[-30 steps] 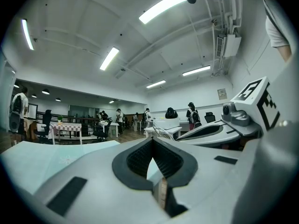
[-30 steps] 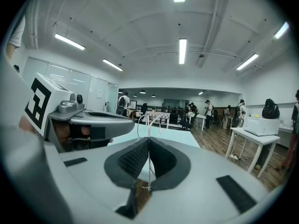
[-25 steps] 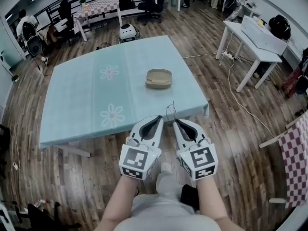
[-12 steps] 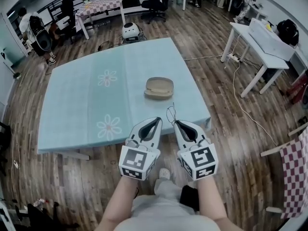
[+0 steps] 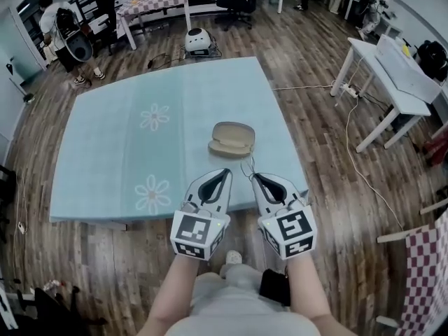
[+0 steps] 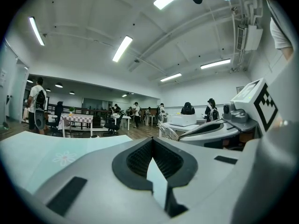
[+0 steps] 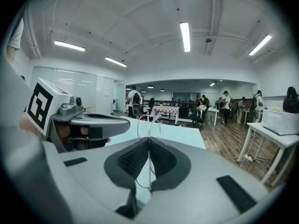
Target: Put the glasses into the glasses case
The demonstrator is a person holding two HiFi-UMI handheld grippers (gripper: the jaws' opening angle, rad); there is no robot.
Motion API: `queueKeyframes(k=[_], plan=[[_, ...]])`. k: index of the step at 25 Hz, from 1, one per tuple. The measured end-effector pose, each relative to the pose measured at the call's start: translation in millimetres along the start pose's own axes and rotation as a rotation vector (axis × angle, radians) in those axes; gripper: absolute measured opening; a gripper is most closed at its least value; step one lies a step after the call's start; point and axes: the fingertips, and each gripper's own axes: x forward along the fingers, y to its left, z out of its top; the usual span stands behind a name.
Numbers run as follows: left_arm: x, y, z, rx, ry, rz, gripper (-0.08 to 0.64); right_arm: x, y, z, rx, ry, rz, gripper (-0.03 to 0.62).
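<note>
Right gripper (image 5: pixel 253 176) fingers pinch thin wire-framed glasses (image 7: pixel 148 125). Left gripper (image 5: pixel 227 172) fingers are pressed together, empty. Ahead of both lies an open beige glasses case (image 5: pixel 232 138) on the pale-blue bench (image 5: pixel 105 152).

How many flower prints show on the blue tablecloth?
2. One flower print sits far left on the tablecloth; the other near its front edge. The glasses case could hide another.

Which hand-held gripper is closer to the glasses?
Right. The right hand-held gripper is shut on the glasses, which stick out past its tips; the left hand-held gripper sits to their left, apart.
</note>
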Motion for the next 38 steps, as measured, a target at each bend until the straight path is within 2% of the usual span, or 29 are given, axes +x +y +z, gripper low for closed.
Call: queueKeyframes(k=[16,33,38], plan=[[28.7,38.9,-16.3,-0.039,0.038,0.078,0.008,41.7,-21.3,-10.8,-0.039,0.055,0.055,0.014],[89.9,101.6,-34.4,-0.082,0.084,0.069,0.008,132.9,-54.3,-25.0,-0.11,0.183,0.117,0.014],[102.2,121.2,-44.5,-0.116,0.102,0.068,0.008,156.8,-59.1,-36.2,-0.176,0.243,0.144,0.014]])
